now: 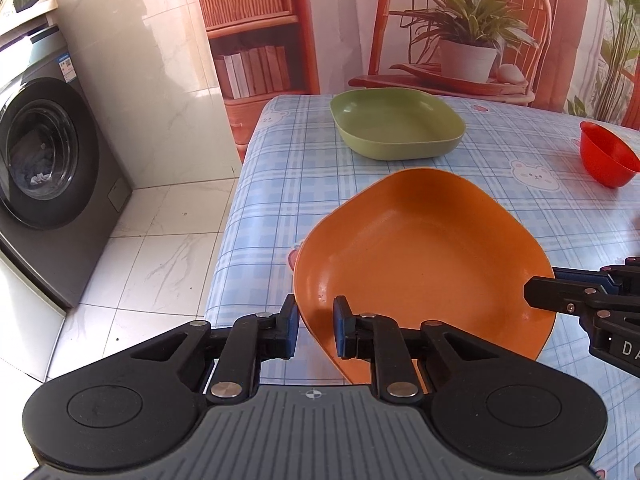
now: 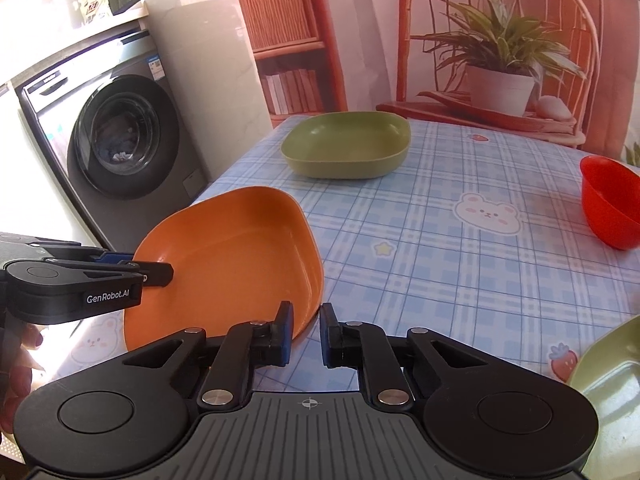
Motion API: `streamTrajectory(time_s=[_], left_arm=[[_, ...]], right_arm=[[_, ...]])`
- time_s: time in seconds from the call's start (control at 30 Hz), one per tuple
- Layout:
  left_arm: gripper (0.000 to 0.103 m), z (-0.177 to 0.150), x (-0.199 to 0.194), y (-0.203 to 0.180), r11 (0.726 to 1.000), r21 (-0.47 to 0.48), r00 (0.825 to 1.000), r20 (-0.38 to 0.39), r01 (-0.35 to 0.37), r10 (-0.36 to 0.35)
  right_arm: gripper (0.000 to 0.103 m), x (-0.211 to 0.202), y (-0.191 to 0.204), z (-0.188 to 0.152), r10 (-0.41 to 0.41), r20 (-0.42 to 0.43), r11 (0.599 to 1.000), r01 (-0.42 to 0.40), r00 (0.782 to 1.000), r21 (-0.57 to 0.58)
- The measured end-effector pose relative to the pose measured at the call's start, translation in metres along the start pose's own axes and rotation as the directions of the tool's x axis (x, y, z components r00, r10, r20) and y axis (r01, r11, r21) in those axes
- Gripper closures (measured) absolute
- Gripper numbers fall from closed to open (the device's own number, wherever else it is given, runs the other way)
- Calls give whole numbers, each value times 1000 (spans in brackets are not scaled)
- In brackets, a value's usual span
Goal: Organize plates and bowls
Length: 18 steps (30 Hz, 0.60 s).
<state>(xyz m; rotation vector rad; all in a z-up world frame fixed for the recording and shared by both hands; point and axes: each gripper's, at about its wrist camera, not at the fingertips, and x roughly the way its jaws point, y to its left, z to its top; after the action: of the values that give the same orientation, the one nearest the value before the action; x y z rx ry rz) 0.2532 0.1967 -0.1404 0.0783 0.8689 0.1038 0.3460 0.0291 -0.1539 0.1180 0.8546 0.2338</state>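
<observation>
An orange square plate is tilted above the table's near left corner; it also shows in the right wrist view. My left gripper straddles its near rim, one finger inside and one outside, with a small gap still between the pads. My right gripper straddles the plate's right rim, its pads likewise a little apart; it appears at the right in the left wrist view. A green square plate sits at the far side of the table. A red bowl stands at the right.
The table has a blue checked cloth with bear prints. Another green dish is at the near right. A washing machine stands on the tiled floor to the left. A printed backdrop with a chair and plant is behind the table.
</observation>
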Motion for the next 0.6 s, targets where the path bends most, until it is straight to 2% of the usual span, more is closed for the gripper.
streamTrajectory(time_s=[0.23, 0.43, 0.6], left_arm=[[84, 7, -18, -28, 1000, 16, 999, 35, 13, -14], [84, 20, -37, -65, 998, 39, 995, 78, 55, -58], [84, 30, -53, -106, 991, 72, 985, 122, 110, -119]], right_arm=[[93, -32, -22, 7, -17, 59, 998, 14, 998, 61], [93, -68, -55, 11, -41, 116, 992, 27, 992, 120], [94, -104, -91, 8, -90, 165, 986, 65, 982, 151]])
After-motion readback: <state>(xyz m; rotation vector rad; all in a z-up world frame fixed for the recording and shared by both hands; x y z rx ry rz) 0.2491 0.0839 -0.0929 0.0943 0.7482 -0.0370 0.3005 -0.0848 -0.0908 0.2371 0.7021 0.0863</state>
